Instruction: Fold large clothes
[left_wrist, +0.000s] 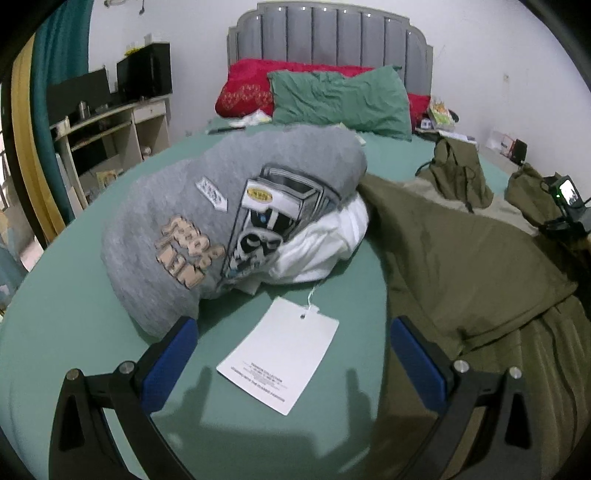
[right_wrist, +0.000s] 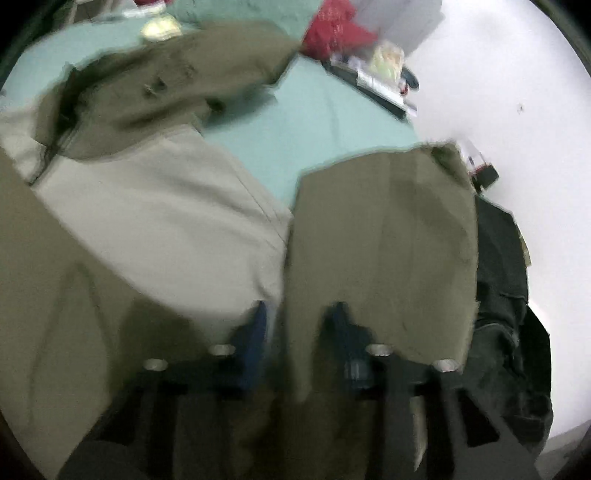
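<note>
The right gripper (right_wrist: 299, 332) pinches a fold of the olive jacket (right_wrist: 380, 236), which lies spread over the green bed (right_wrist: 332, 122). The left gripper (left_wrist: 293, 354) hovers with fingers spread above a white hang tag (left_wrist: 277, 354), near a grey sweatshirt (left_wrist: 207, 206). To fold well, I'd draw the held edge across evenly, keeping tension.
</note>
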